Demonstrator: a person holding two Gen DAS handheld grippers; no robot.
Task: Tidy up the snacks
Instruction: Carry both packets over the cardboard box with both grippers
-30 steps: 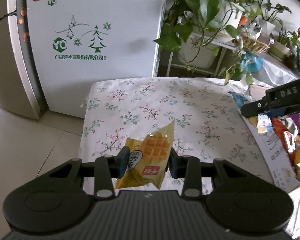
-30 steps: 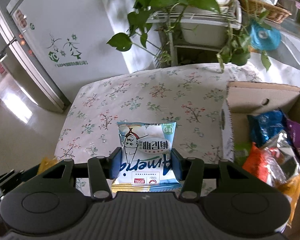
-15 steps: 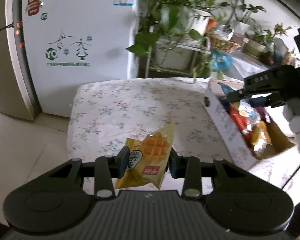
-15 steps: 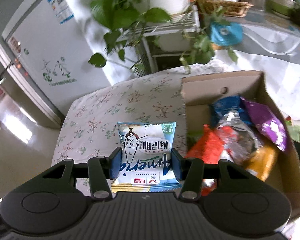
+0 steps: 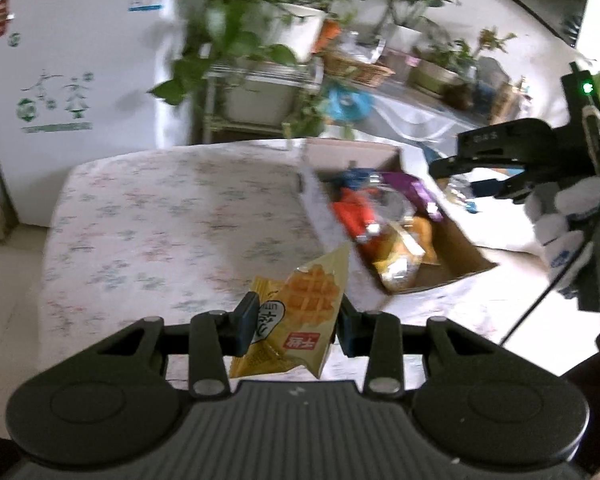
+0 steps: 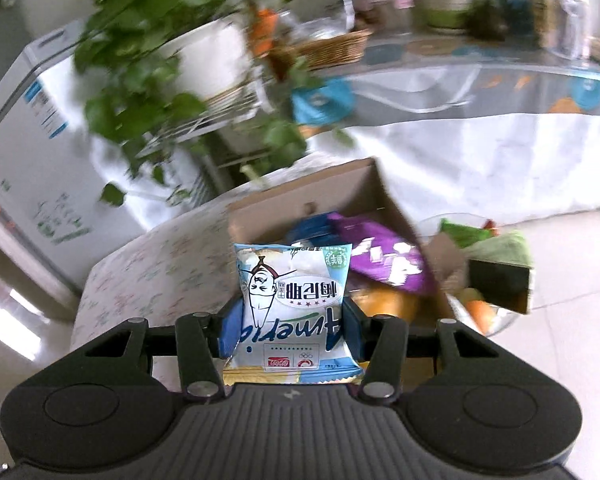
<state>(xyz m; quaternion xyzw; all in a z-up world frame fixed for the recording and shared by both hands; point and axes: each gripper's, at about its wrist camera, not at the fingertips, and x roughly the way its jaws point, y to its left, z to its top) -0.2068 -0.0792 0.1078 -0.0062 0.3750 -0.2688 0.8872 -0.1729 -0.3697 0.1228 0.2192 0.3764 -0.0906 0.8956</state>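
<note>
the left gripper (image 5: 294, 326) is pinching a yellow waffle packet (image 5: 296, 316), tilted, above the near edge of the flowered table (image 5: 160, 216). the right gripper (image 6: 290, 330) is clamping a pale blue snack bag (image 6: 292, 300), print upside down, over the open cardboard box (image 6: 380, 188) at the table's right edge, which is holding purple, orange and blue packets.

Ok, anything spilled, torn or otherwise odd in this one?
Nothing stands out. Each hand-held gripper holds an intact packet, a yellow waffle pack and a white-blue bag, and the other snacks lie inside the cardboard box.
</note>
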